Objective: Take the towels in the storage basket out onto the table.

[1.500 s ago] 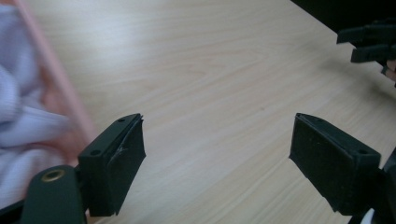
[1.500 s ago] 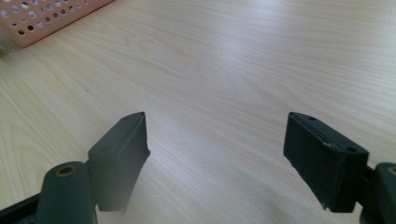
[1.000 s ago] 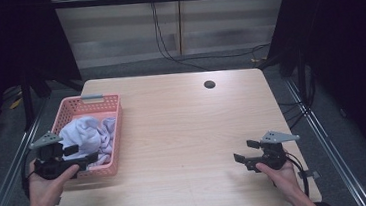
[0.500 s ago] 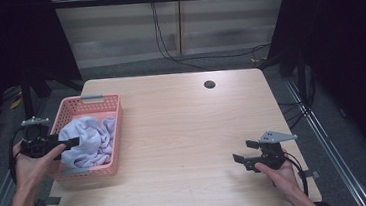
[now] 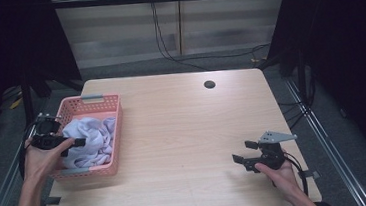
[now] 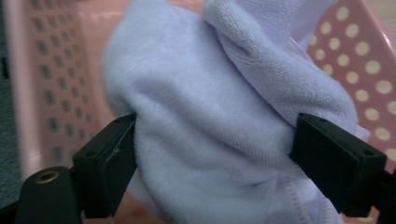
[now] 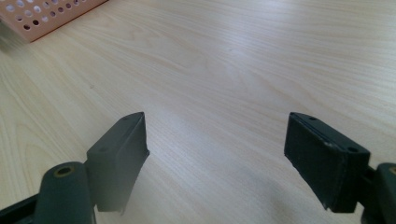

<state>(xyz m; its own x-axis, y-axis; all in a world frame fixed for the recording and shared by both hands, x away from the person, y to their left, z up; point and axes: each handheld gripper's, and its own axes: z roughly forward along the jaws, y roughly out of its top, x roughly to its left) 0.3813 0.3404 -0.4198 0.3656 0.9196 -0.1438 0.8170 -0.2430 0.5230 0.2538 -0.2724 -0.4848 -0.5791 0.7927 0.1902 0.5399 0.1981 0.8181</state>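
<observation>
Left gripper (image 5: 76, 141) spread wide around pale lilac terry towel (image 5: 91, 136), bunched inside pink perforated plastic basket (image 5: 117, 139). Right gripper (image 5: 243, 154) released, empty, well right of basket on wooden tabletop (image 5: 183, 128).

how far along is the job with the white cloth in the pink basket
Early. Nothing looks done: the white cloth lies bunched inside the pink basket. In hand: the left gripper has its jaws open around a fold of it, not closed. Left: clamping and lifting it out. The right gripper waits open over the table.
</observation>
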